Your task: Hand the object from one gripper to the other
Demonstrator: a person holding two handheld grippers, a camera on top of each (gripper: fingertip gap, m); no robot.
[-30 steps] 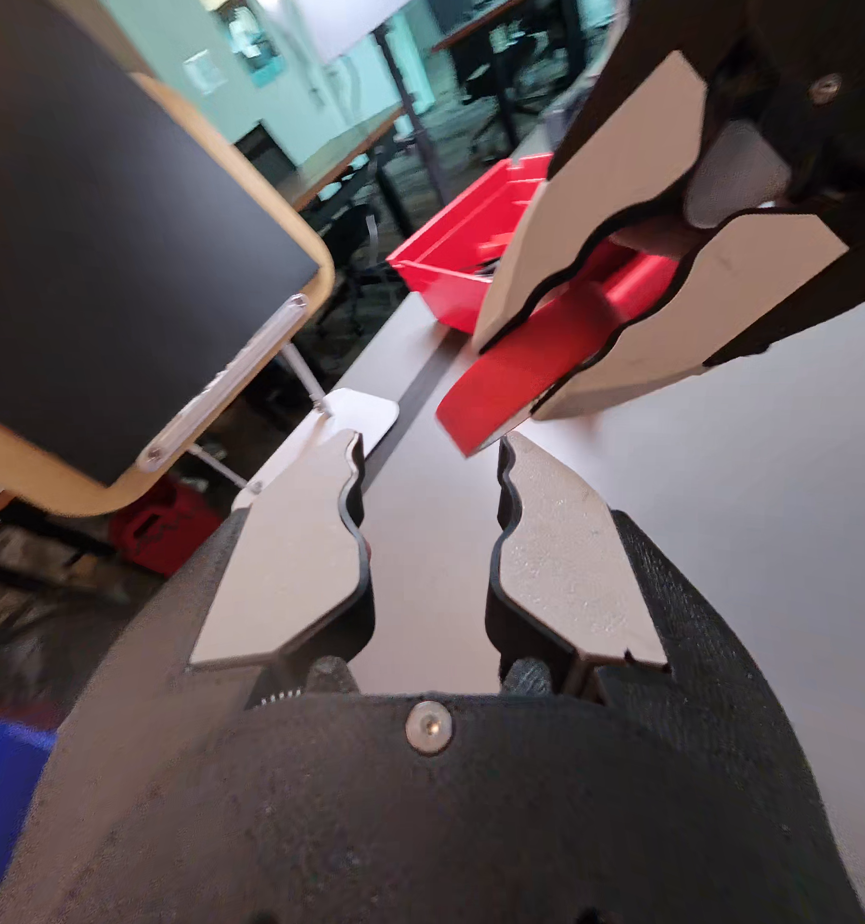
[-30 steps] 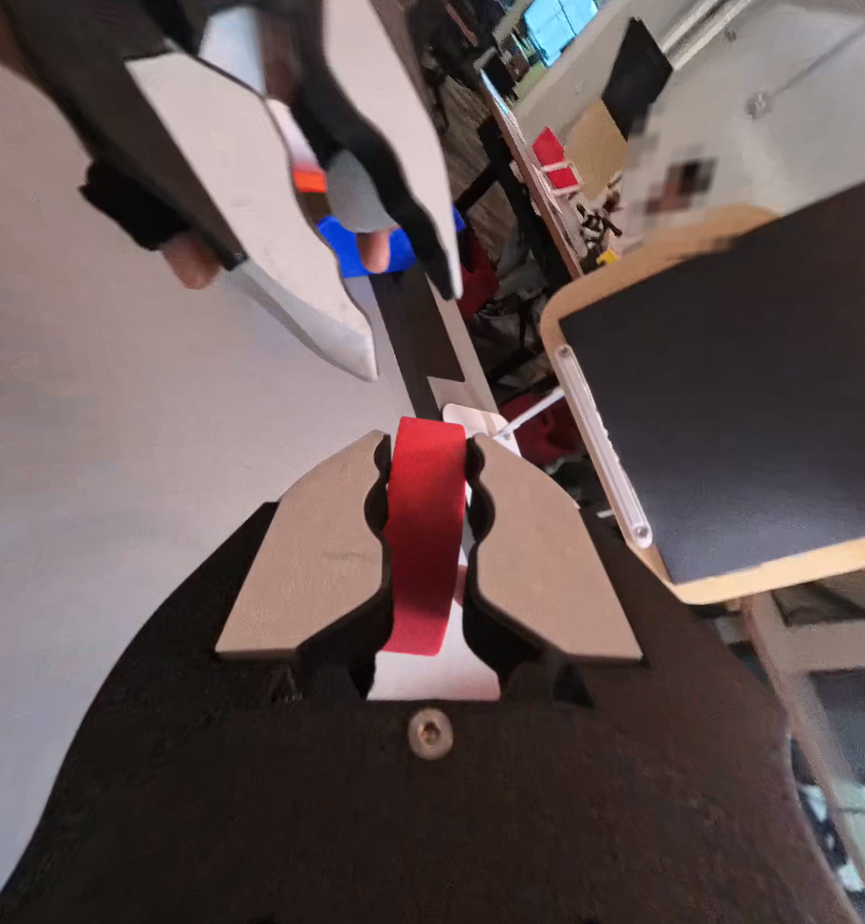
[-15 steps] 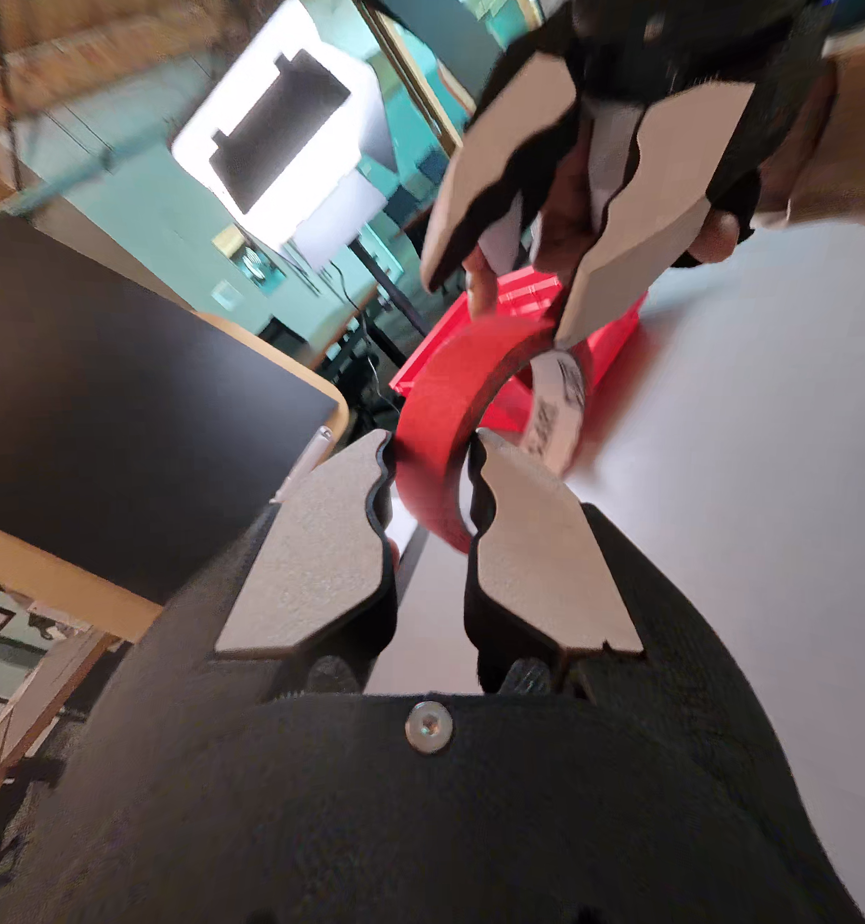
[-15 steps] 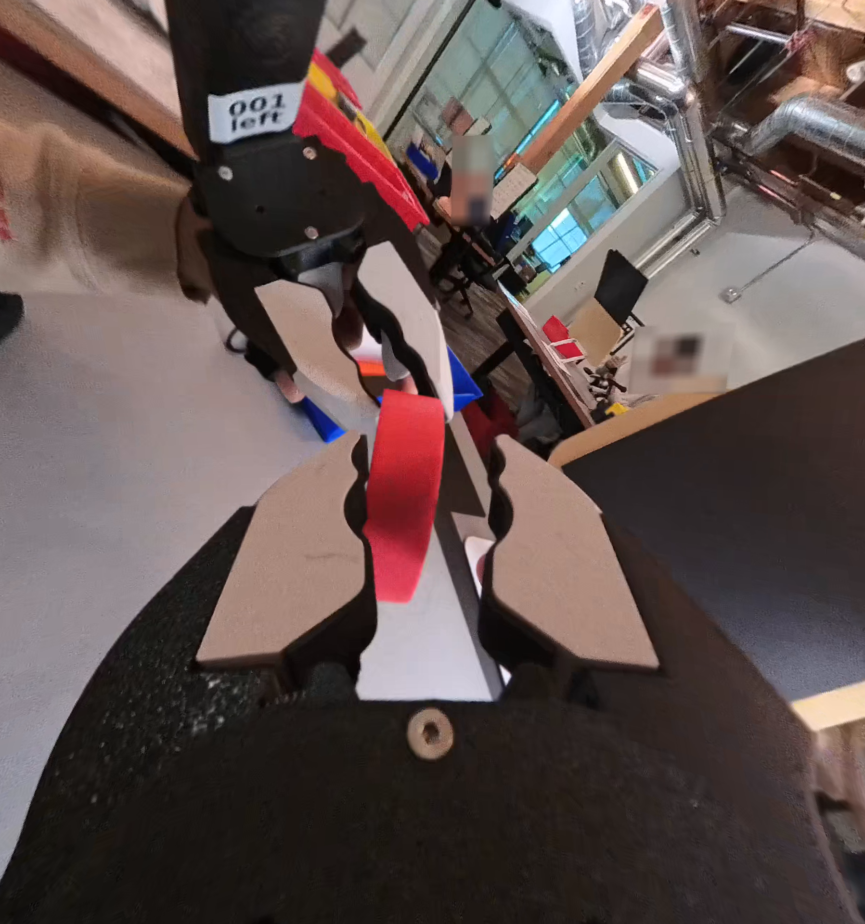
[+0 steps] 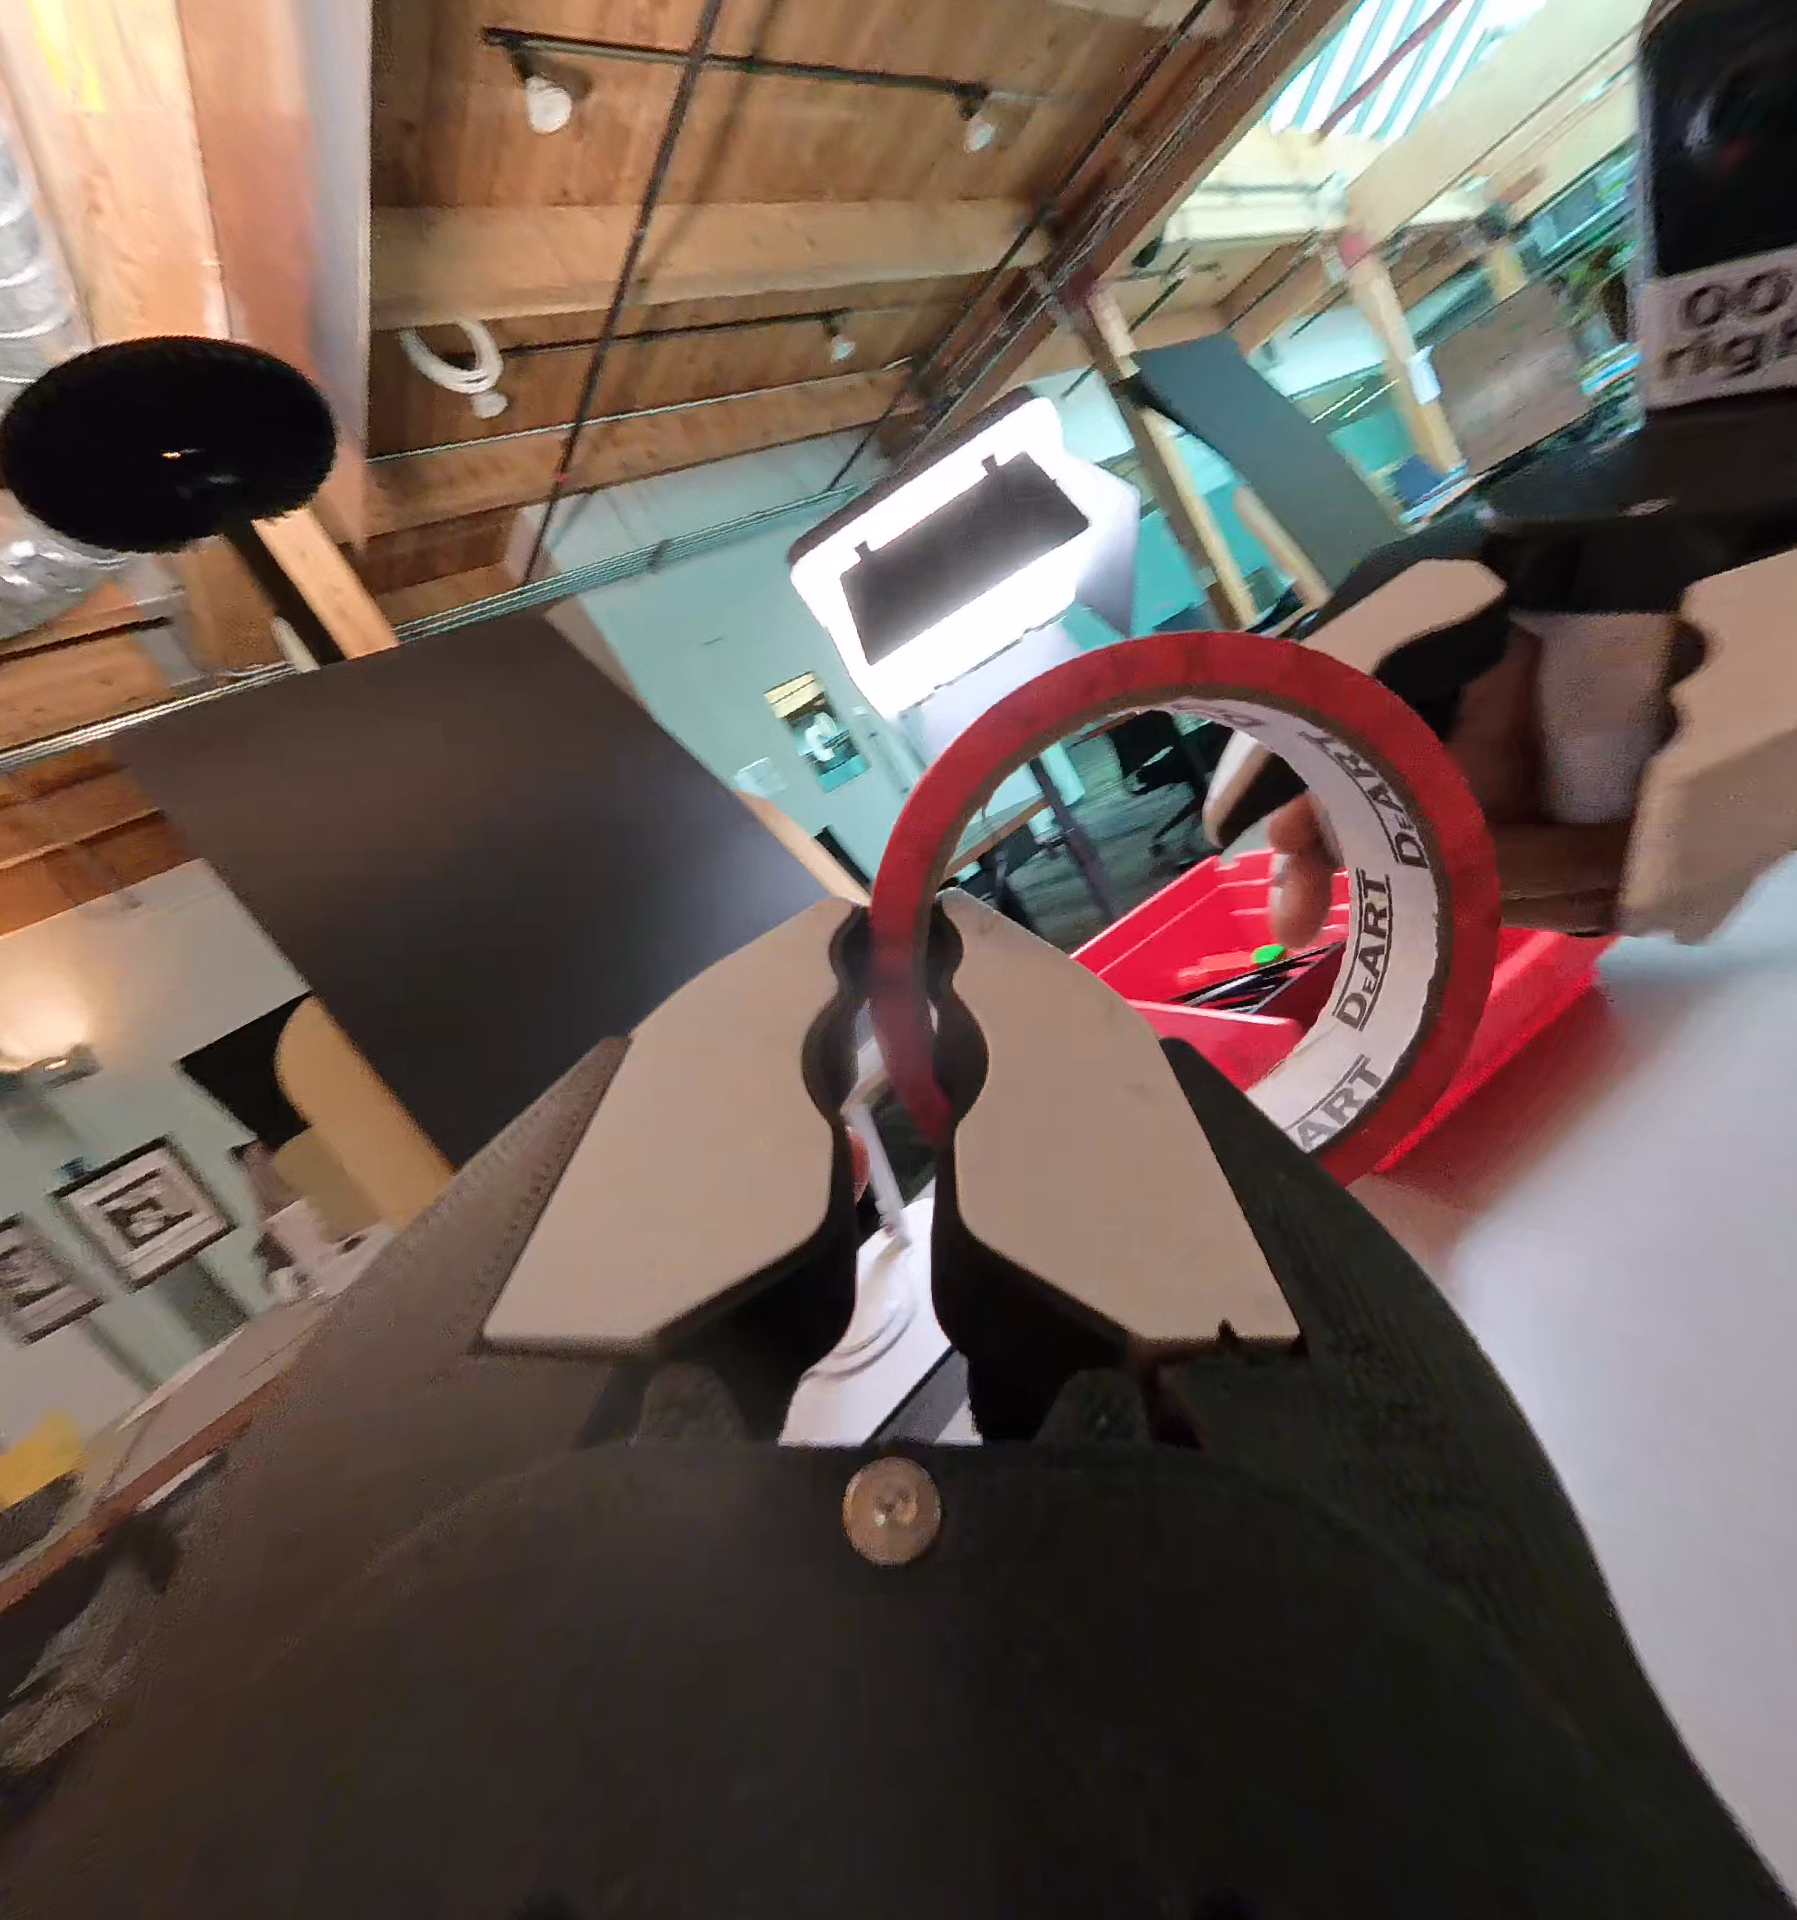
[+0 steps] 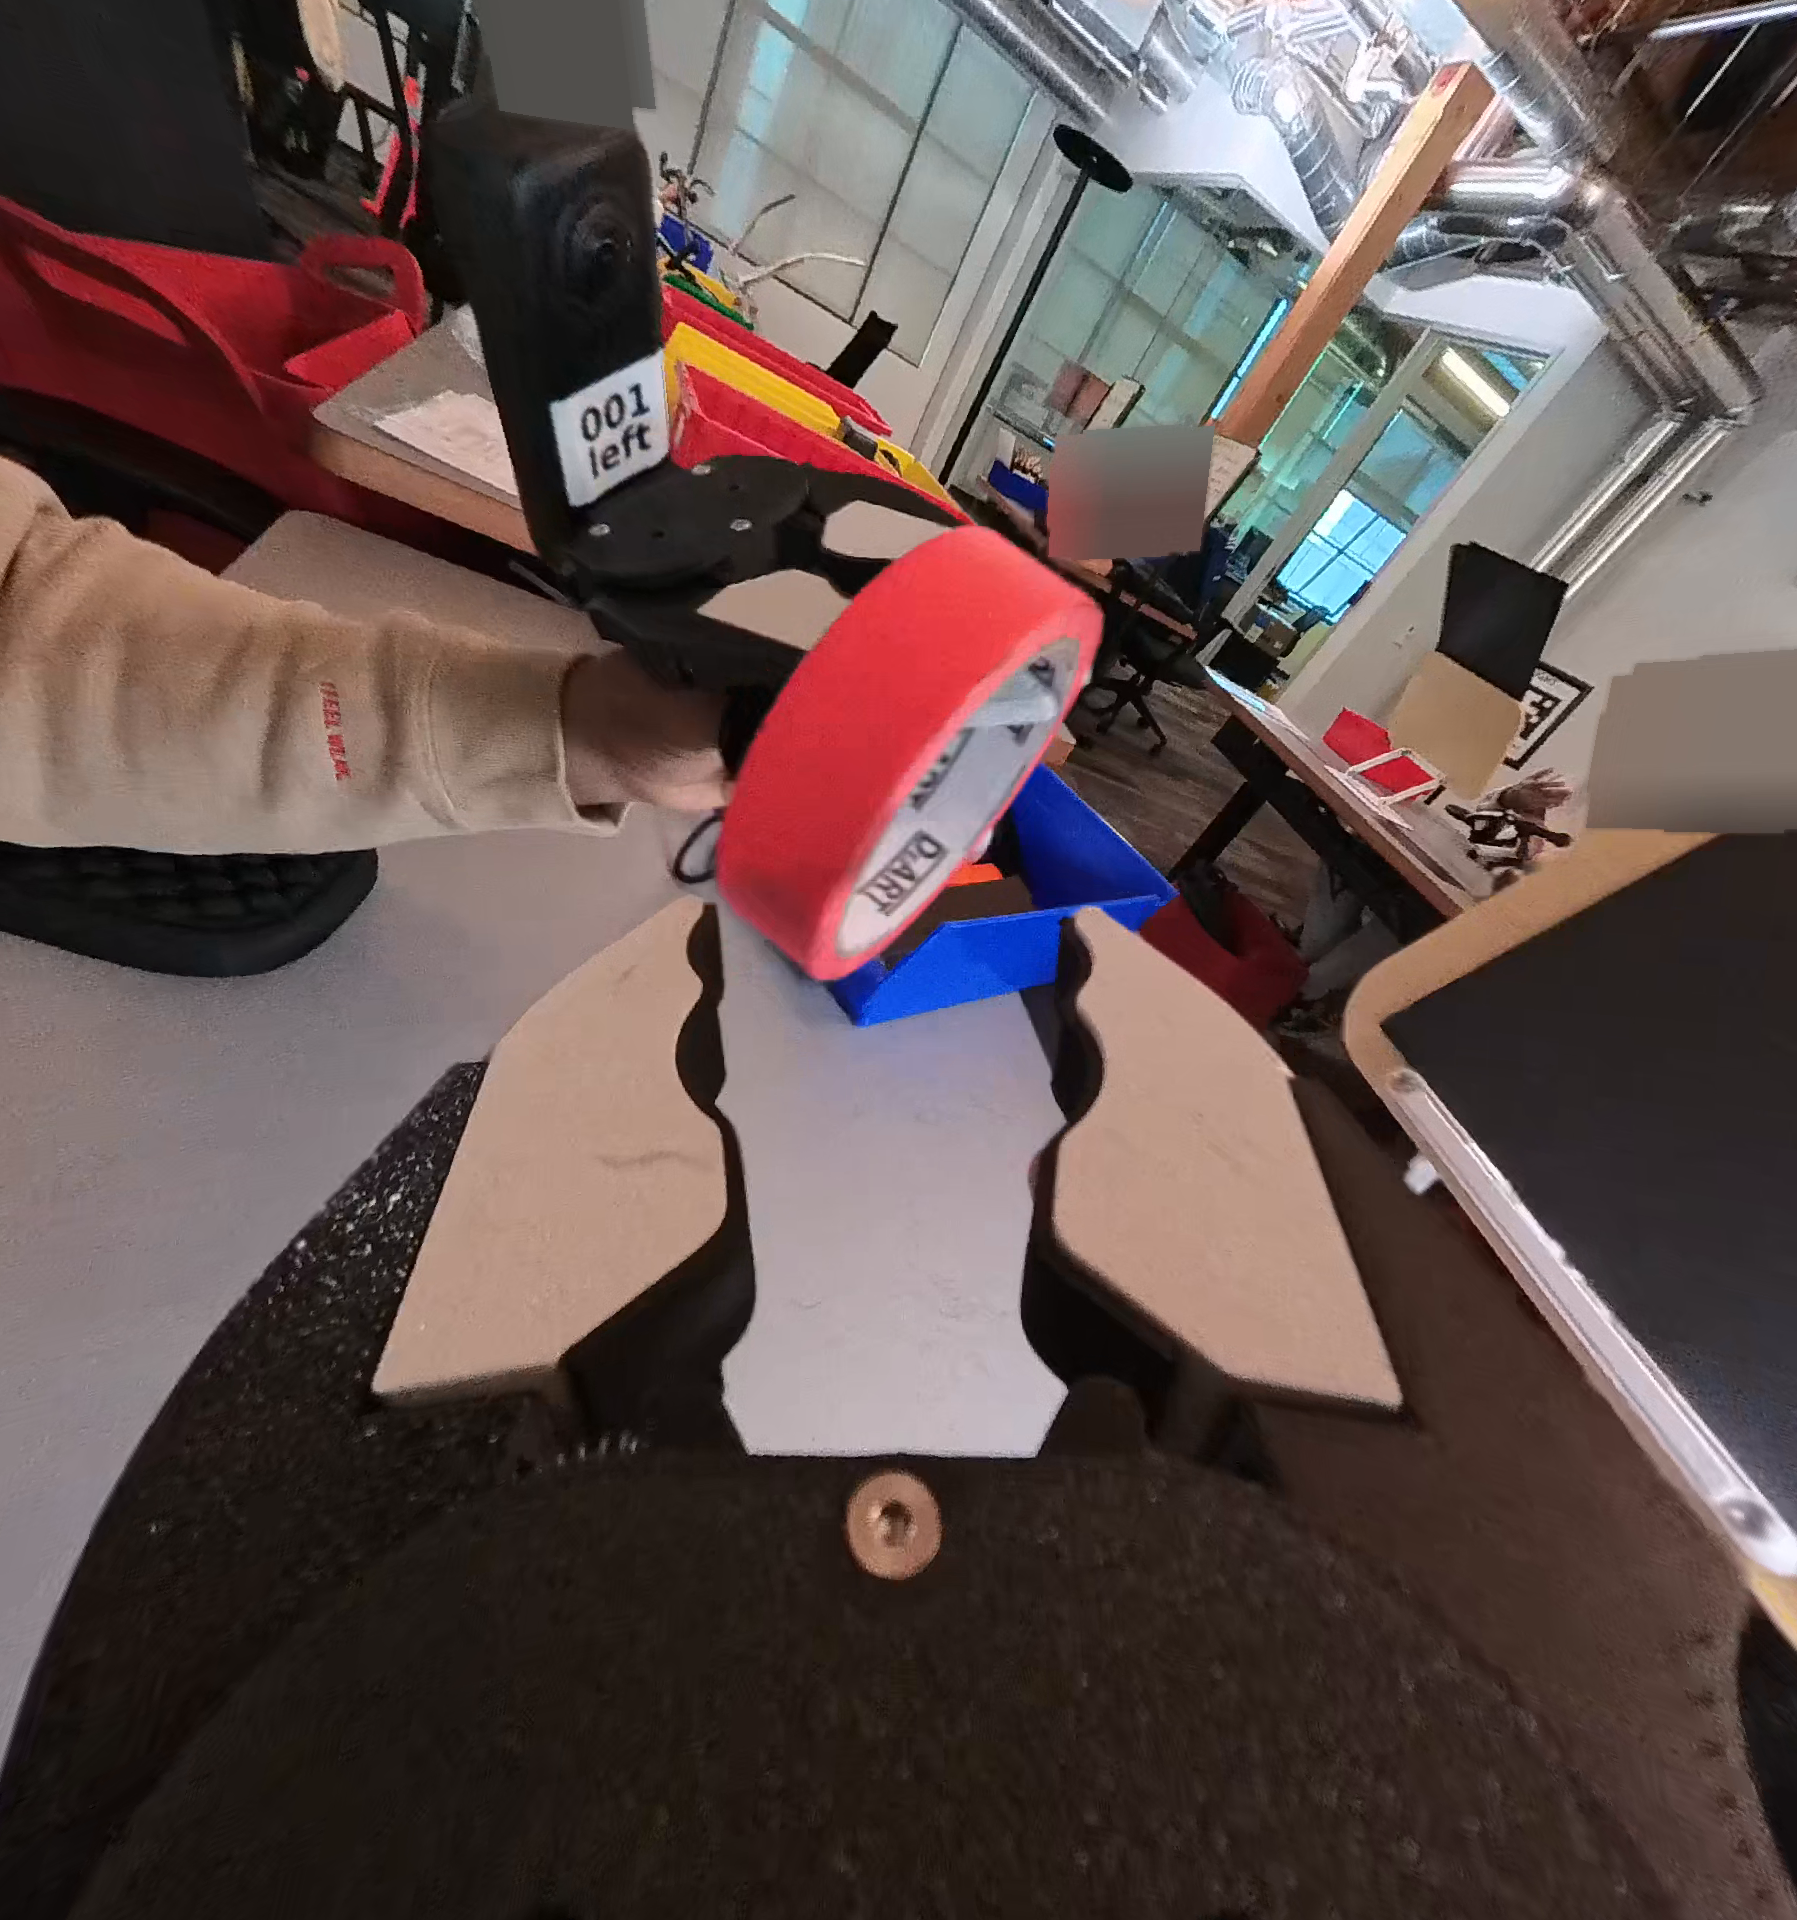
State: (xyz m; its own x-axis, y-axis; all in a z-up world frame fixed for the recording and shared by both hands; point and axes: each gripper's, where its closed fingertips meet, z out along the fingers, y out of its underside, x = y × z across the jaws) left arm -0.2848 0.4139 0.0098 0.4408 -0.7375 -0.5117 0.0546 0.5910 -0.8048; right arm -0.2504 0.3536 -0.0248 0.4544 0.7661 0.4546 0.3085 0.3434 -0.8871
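A red roll of tape [image 5: 1164,681] with a white inner core is held in the air above the grey table [image 5: 1652,1195]. My left gripper [image 5: 899,920] is shut on the roll's left rim. The roll also shows in the right wrist view [image 6: 873,727], held by the left gripper [image 6: 878,566] just beyond my right fingertips. My right gripper [image 6: 889,920] is open and empty, its jaws wide apart below the roll. In the left wrist view the right gripper [image 5: 1559,748] stands open behind the roll, apart from it.
A red bin [image 5: 1216,987] sits on the table behind the roll. A blue bin [image 6: 1029,935] sits on the table beyond my right gripper. A black board with a wooden edge [image 6: 1652,1195] stands to the right. A person's beige sleeve [image 6: 198,707] reaches in from the left. The gap from one gripper's tips to the other's is roughly 9 centimetres.
The right gripper, shut on the tape a second ago, has opened and drawn back. The left gripper has closed on the roll's rim and now holds it alone, lifted higher.
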